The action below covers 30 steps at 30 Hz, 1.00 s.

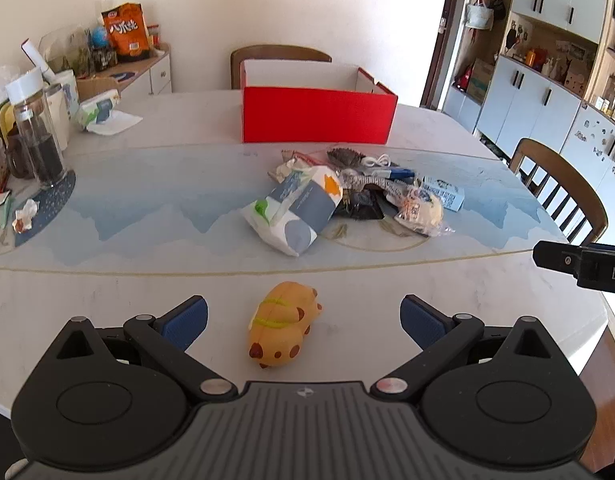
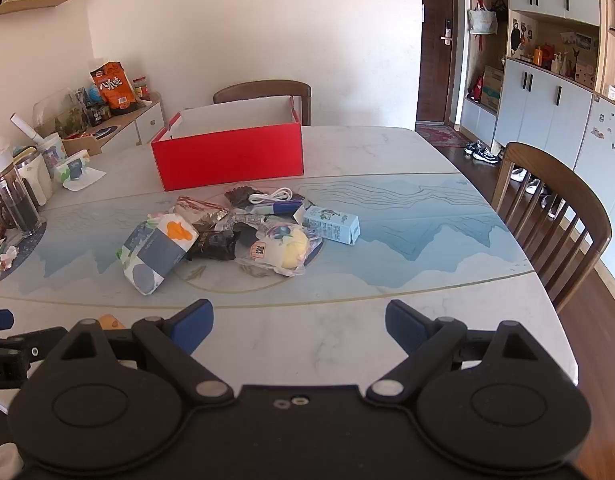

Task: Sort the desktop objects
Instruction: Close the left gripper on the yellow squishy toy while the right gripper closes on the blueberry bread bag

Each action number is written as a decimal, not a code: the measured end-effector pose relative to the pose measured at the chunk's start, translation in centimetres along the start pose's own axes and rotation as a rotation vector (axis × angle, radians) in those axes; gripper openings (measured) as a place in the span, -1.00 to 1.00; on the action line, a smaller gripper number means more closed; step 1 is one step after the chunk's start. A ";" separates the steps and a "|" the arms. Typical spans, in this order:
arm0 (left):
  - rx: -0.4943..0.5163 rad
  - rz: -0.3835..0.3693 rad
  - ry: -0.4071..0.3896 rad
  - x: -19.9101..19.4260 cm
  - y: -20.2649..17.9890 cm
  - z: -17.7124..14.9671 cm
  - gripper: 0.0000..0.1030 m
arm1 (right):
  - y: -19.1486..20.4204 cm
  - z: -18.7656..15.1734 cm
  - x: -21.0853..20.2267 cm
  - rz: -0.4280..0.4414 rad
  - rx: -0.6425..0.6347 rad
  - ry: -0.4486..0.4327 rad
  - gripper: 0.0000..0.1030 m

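- The left gripper (image 1: 303, 322) is held with its blue-padded jaws spread wide and nothing between the pads; the right gripper (image 2: 299, 326) is likewise wide and empty above bare tabletop.
- A soft orange animal-shaped squeeze toy with brown spots and a green band (image 1: 283, 324) is seen lying alone on the white marble-patterned table (image 1: 107, 304), just ahead of the left gripper and centred between its jaws, untouched.
- A heap of mixed packets (image 2: 227, 236) is piled mid-table, with an open red cardboard box (image 2: 231, 158) standing behind it, near but apart.
- The step in hand is judged to be the approach to the first pick, nothing being sorted yet.
- A forward, downward reach is called for next, so that the toy is straddled before the jaws are closed.
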<state>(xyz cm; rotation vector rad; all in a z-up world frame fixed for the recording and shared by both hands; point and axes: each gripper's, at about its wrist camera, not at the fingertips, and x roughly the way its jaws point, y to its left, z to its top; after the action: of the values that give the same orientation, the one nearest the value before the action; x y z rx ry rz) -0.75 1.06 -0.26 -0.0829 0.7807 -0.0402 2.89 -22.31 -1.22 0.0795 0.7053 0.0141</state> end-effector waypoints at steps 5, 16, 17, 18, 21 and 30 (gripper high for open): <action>0.013 -0.035 0.020 0.6 0.0 -0.2 1.00 | -0.2 0.0 0.4 -0.011 -0.004 -0.002 0.80; 0.094 -0.021 -0.004 3.5 0.3 -1.4 0.99 | 0.4 1.0 3.3 -0.035 -0.029 -0.015 0.81; 0.102 -0.023 -0.011 3.7 0.3 -1.4 0.99 | 0.5 1.1 3.7 -0.035 -0.034 -0.018 0.81; 0.109 -0.023 -0.019 3.9 0.4 -1.4 0.99 | 0.7 1.2 3.9 -0.036 -0.040 -0.022 0.81; 0.121 -0.019 -0.019 4.8 0.5 -1.3 0.99 | 1.2 1.7 5.0 -0.036 -0.060 -0.036 0.80; 0.137 -0.001 0.014 7.3 1.1 -1.8 0.99 | 1.7 3.4 10.0 -0.059 -0.037 -0.027 0.80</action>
<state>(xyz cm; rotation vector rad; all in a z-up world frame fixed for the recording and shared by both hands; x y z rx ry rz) 3.13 1.57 -6.75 0.0466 0.7898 -0.0948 12.71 -20.41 -4.95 0.0235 0.6804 -0.0307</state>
